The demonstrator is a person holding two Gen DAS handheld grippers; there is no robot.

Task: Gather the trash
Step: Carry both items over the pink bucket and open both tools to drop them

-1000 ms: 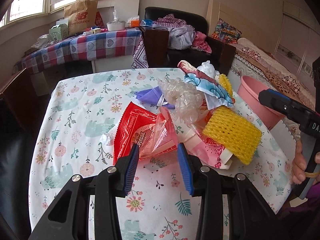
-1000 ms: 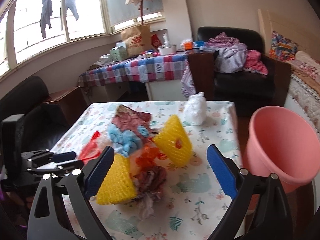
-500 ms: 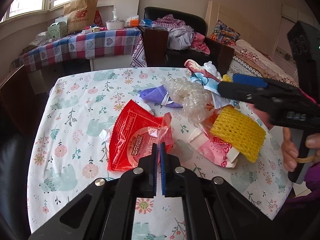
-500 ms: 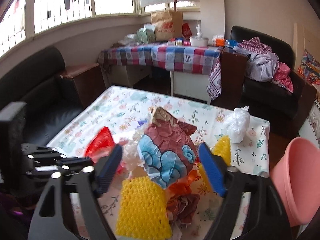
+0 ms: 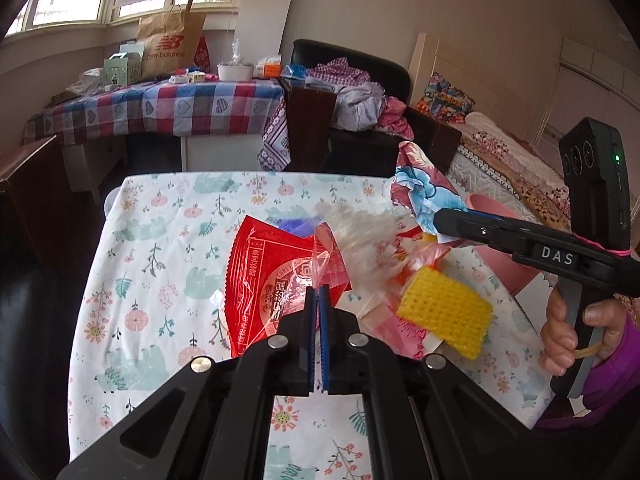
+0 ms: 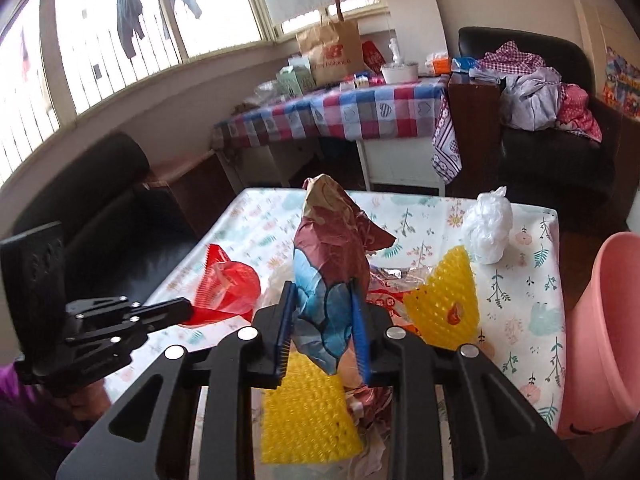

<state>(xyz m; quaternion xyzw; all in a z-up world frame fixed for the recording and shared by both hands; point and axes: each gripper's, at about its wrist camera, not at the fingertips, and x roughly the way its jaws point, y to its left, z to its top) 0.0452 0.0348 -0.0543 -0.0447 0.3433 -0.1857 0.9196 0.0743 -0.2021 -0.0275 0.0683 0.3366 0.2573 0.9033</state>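
Over the table [image 5: 132,264] pile, the left gripper [image 5: 319,294] pinches the red bag's [image 5: 264,280] thin, slippery film while the right gripper [image 6: 322,320], jaws just closing, clamps the crumpled wrapper [image 6: 328,264], light and soft, at mid-body.

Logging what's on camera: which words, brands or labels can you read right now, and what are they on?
"new balance": brown paper bag on the checked table.
"DAS": side of the right gripper.
Red wrapper pinched in the left gripper: printed characters, too blurred to read.
Nothing else legible.
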